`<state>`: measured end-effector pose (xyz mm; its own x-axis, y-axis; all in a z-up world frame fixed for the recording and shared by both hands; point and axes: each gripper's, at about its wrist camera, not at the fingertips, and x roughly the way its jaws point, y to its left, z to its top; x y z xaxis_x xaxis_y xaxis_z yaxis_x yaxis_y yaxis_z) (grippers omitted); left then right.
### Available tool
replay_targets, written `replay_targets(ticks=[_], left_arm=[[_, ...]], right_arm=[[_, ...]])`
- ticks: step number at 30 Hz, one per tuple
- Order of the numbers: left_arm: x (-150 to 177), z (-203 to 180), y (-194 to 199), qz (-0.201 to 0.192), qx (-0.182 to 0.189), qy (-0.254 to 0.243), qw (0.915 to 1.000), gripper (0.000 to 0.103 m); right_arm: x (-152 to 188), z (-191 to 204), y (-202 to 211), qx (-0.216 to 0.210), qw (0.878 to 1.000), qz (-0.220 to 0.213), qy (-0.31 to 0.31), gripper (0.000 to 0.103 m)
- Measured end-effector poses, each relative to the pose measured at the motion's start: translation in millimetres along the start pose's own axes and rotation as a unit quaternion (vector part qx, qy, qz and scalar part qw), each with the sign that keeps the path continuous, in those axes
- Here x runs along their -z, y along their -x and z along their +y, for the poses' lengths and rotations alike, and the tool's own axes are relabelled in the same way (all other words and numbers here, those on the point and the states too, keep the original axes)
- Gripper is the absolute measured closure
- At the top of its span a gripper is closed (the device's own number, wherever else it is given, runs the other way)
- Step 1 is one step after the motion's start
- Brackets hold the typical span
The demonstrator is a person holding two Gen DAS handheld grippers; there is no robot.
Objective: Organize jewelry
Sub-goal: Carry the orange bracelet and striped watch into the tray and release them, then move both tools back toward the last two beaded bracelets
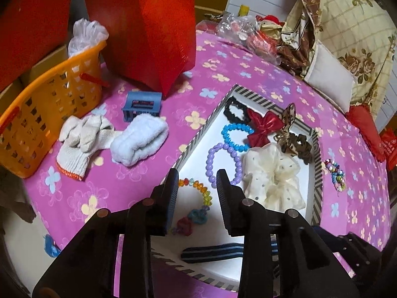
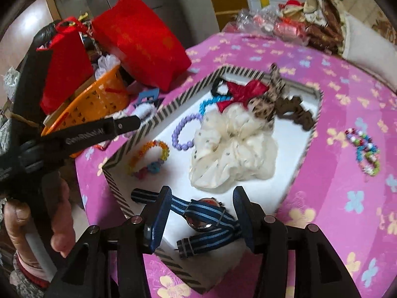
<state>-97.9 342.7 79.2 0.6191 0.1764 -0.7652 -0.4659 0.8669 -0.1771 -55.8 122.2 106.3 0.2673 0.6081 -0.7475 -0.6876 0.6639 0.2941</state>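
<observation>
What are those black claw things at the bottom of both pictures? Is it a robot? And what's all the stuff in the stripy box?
No robot: a person holds two pinching tools, each with a camera looking along its fingers. One picture comes from the left gripper, one from the right gripper. Both are open and hold nothing. The striped box on the pink cloth holds a purple bead bracelet, a blue one, a rainbow one, a cream scrunchie, a red bow and a striped watch. One beaded bracelet lies outside it.

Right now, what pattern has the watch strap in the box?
Dark navy with light blue stripes; the watch strap shows best in the right wrist view.
</observation>
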Motion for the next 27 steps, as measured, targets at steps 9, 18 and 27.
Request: replay_targets(ticks=[9,18,27], left_arm=[[7.1,-30.6,8.4,-0.019,-0.007,-0.047,0.9987,0.07],[30.0,-94.7,26.8,-0.033,0.021,-0.122,0.9917,0.07],[67.3,-168.1,50.6,-0.006,0.075,-0.191,0.9788,0.07]], right_arm=[[26.1,-52.0,66.4,0.079,0.996,-0.033,-0.032,0.054],[86.2,-133.4,125.7,0.175,0.975,-0.035,-0.132,0.054],[118.8,-165.8,171.9,0.199,0.96,-0.059,-0.188,0.054]])
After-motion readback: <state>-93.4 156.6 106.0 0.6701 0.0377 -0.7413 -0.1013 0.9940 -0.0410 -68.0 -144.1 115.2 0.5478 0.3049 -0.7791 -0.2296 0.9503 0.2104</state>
